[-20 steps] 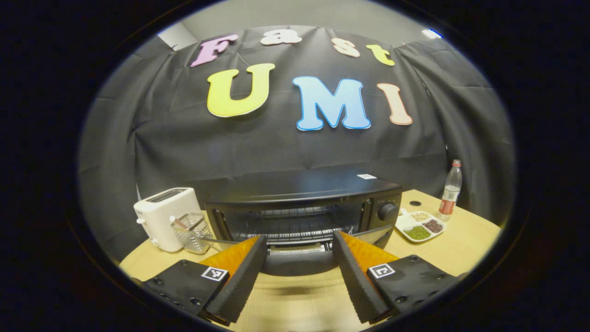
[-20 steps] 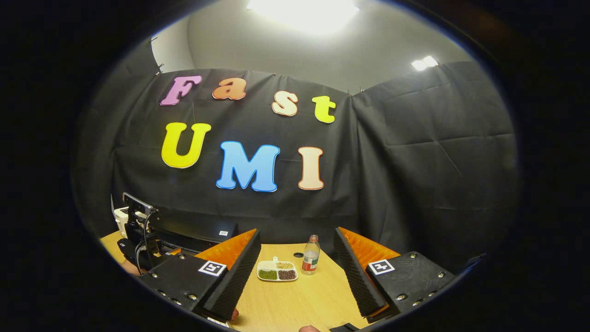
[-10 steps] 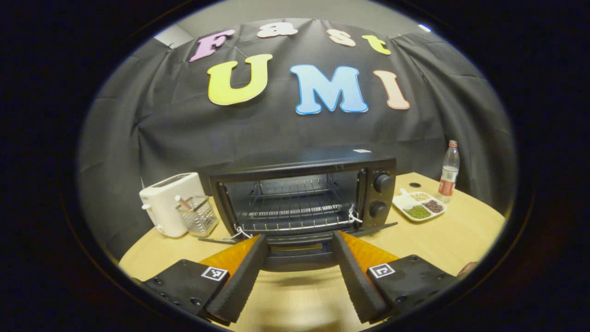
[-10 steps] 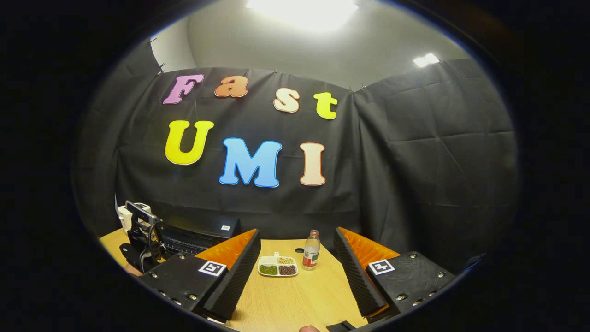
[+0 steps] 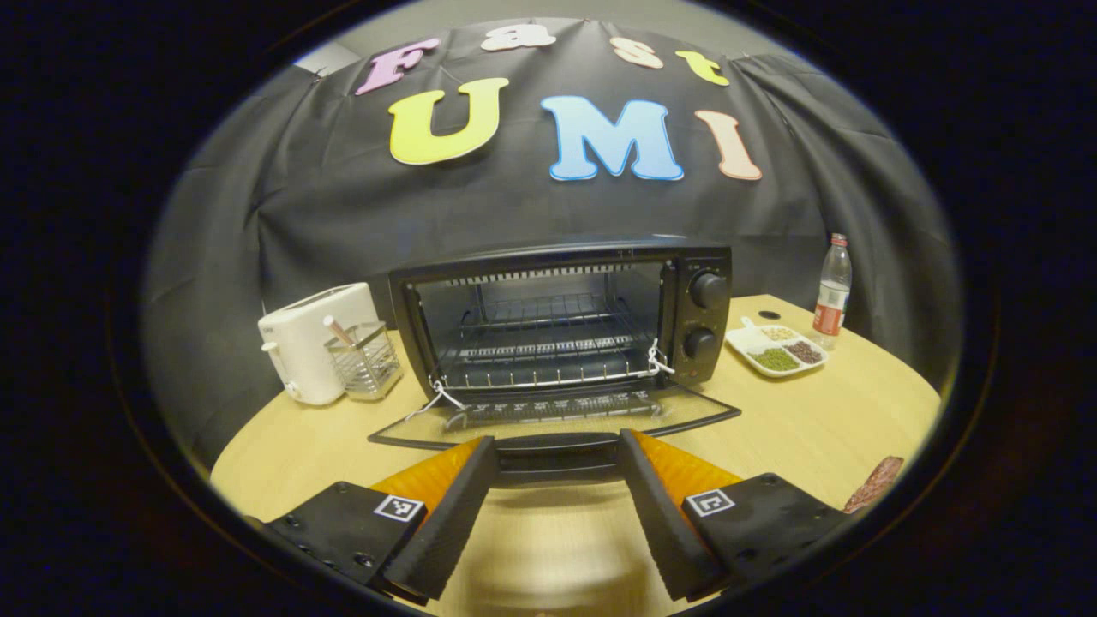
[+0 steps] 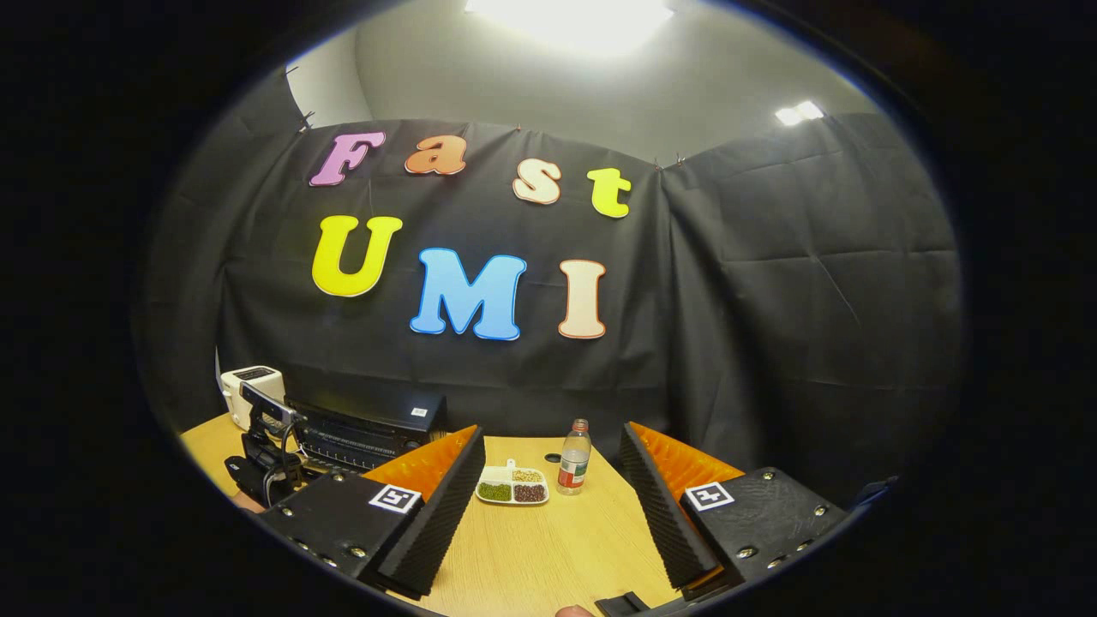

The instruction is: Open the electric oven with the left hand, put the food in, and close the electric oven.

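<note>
The black electric oven [image 5: 561, 321] stands open in the left gripper view, its wire rack bare. Its glass door [image 5: 557, 416] lies folded down almost flat toward me. The door handle [image 5: 557, 452] sits between the tips of my left gripper [image 5: 557, 443], whose jaws stand wide and do not squeeze it. A reddish-brown piece of food [image 5: 872, 484] lies on the table at the far right. In the right gripper view, my right gripper [image 6: 551, 433] hangs open over the table with nothing in it, and the oven [image 6: 368, 424] and the left gripper [image 6: 266, 437] are at the left.
A white toaster [image 5: 313, 343] and a wire basket [image 5: 364, 360] stand left of the oven. To the oven's right are a white divided dish of beans [image 5: 776, 350] and a plastic bottle [image 5: 830, 291]. All rest on a round wooden table [image 5: 814, 411].
The oven door has swung down from partly open to almost flat. My left gripper came down and back with the handle. The right gripper barely shifted.
</note>
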A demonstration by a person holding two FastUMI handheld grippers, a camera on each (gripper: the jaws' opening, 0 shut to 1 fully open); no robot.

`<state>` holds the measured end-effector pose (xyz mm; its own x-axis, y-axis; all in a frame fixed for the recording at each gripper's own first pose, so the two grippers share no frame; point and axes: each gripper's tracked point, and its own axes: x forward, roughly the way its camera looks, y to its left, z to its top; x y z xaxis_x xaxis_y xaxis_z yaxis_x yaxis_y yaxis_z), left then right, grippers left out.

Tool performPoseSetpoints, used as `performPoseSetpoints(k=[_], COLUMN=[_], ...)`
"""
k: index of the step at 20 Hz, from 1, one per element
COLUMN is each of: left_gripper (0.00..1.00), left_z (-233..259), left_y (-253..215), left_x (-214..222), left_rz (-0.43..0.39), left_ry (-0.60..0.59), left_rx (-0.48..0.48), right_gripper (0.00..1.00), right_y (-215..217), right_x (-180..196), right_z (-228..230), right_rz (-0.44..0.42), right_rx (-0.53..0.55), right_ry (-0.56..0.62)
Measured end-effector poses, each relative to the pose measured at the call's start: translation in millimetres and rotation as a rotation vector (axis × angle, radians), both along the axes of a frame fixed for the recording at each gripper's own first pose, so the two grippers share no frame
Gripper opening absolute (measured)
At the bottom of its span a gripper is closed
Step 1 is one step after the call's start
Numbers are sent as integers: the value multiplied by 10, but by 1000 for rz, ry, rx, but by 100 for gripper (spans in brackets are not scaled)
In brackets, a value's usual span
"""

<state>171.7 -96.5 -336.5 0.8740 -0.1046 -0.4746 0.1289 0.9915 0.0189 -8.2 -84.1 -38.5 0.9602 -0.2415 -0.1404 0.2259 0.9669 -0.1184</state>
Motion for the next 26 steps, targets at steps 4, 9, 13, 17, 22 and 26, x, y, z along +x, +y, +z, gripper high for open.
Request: performPoseSetpoints(k=[4, 9, 13, 17, 22, 26], left_gripper=[95, 95, 96, 95, 100, 90], left_z=[-160, -265, -132, 395, 1218, 1784], left_y=[-7, -64, -21, 157, 443, 699], left_x=[-74, -181, -334, -391, -527, -715], left_rz=[-1, -32, -22, 16, 57, 100], left_ry=[38, 64, 54, -34, -172, -258], left_rx=[6, 29, 19, 1, -7, -15], right_gripper=[96, 96, 96, 96, 96, 96], right_y=[13, 58, 170, 322, 534, 635], right_x=[-58, -81, -21, 89, 231, 296], right_z=[-50, -92, -140, -251, -478, -759], right_rz=[11, 40, 85, 139, 207, 247], right_rx=[0, 3, 20, 71, 131, 144], right_ry=[15, 31, 35, 38, 61, 112])
